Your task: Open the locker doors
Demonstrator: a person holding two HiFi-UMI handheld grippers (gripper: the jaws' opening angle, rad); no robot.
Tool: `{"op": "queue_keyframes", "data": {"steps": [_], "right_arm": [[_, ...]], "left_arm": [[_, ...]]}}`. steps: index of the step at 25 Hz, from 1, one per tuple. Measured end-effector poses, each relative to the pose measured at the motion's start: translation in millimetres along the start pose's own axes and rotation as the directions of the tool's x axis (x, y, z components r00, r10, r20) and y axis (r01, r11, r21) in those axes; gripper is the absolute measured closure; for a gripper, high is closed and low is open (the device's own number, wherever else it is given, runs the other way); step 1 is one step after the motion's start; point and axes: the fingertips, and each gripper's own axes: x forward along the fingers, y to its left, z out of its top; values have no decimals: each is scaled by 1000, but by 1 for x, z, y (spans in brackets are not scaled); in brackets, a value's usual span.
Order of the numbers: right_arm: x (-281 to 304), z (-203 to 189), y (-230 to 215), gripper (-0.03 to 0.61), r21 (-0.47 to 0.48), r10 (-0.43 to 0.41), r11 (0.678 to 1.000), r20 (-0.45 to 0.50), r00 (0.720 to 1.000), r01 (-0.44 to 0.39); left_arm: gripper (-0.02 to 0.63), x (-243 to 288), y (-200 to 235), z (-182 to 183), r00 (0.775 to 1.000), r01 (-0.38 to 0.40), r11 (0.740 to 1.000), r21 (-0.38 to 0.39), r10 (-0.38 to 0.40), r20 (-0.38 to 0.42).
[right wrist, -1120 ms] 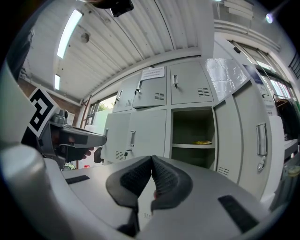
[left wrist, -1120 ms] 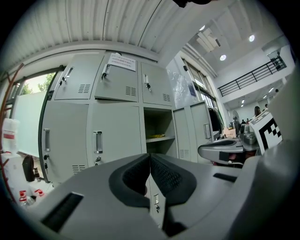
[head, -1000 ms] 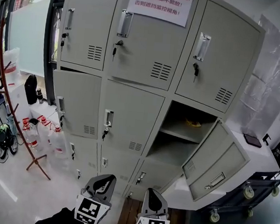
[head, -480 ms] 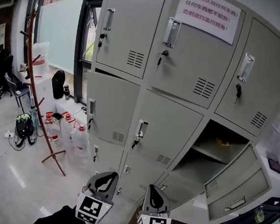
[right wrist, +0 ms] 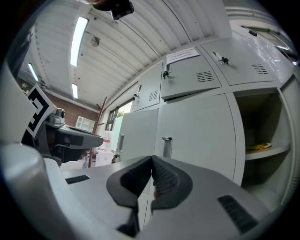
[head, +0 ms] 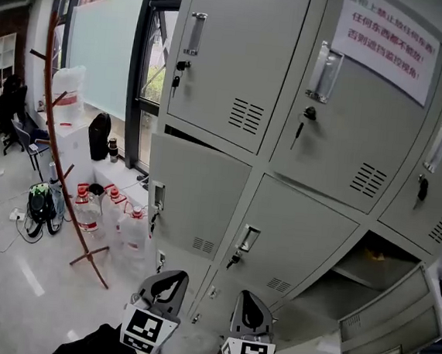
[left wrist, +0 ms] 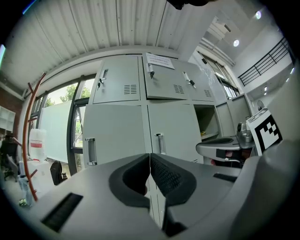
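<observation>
A grey locker bank (head: 287,140) fills the head view, and most of its doors are closed. The middle-row left door (head: 194,209) has a handle (head: 158,197) with a key below it. The centre door (head: 300,238) has its own handle (head: 248,237). At the lower right one door (head: 390,313) hangs open beside its compartment (head: 367,272). My left gripper (head: 162,285) and right gripper (head: 251,309) are held low in front of the lockers, apart from them. Both are shut on nothing. The left gripper view has my left gripper (left wrist: 149,161) facing the left door handle (left wrist: 91,151). My right gripper (right wrist: 152,164) faces the centre handle (right wrist: 167,146).
A red-brown coat stand (head: 63,157) stands on the floor at the left, with water bottles (head: 112,216) and a bag (head: 42,202) near its foot. A paper notice (head: 386,40) is stuck on an upper door. A yellow item (right wrist: 259,146) lies on the open compartment's shelf.
Both grippers and the view have moved left along the locker bank. The open locker has slid from the middle to the lower right edge. Both grippers stay shut.
</observation>
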Motion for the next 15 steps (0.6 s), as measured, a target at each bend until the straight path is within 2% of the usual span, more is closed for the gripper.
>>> {"op": "queue_keyframes", "data": {"steps": [11, 13, 15], "right_arm": [[98, 5, -7, 562, -14, -93, 996, -24, 995, 93], [114, 3, -6, 449, -15, -87, 996, -33, 996, 86], [128, 1, -7, 445, -21, -103, 995, -40, 994, 102]], "left_arm": [[589, 71, 71, -5, 996, 85, 996, -11, -85, -15], [589, 82, 80, -7, 995, 103, 995, -12, -103, -16], [589, 92, 87, -9, 992, 123, 992, -14, -123, -17]]}}
